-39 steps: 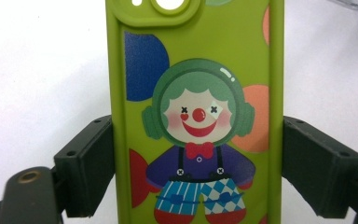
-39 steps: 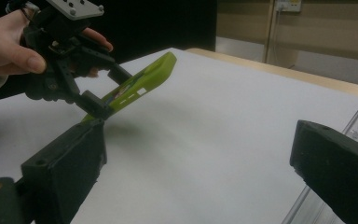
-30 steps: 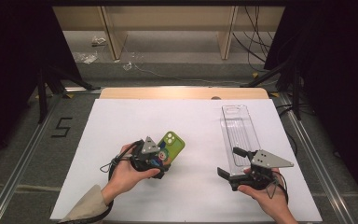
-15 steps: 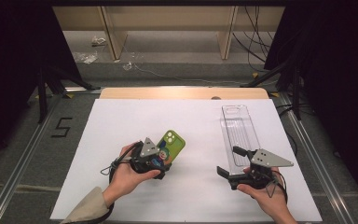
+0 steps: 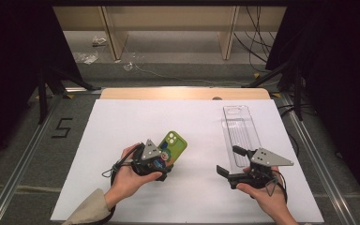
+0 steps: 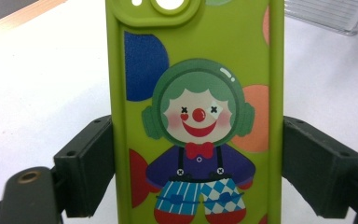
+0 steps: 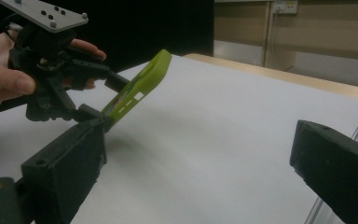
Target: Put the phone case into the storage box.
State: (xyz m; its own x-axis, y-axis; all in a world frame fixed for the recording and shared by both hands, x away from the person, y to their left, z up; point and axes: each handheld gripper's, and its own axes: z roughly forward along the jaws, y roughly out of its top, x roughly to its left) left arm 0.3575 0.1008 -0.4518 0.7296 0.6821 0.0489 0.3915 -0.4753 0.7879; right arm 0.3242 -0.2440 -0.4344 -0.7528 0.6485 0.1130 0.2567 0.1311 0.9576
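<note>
A lime green phone case (image 5: pixel 172 145) printed with a clown (image 6: pixel 196 135) is held tilted up off the white table. My left gripper (image 5: pixel 161 161) is shut on its two long edges, one jaw on each side, as the left gripper view shows. From the right gripper view the green case (image 7: pixel 137 86) slants upward, its far end raised. My right gripper (image 5: pixel 226 161) stands open near the table's front right, pointing left toward the case, with nothing between its jaws. A clear plastic tray (image 5: pixel 240 131) lies just behind it.
The white table sheet (image 5: pixel 122 122) has bare room at the left and centre. A wooden strip (image 5: pixel 183 93) runs along its far edge. Metal rails (image 5: pixel 23 154) flank the table, with cables and stands beyond.
</note>
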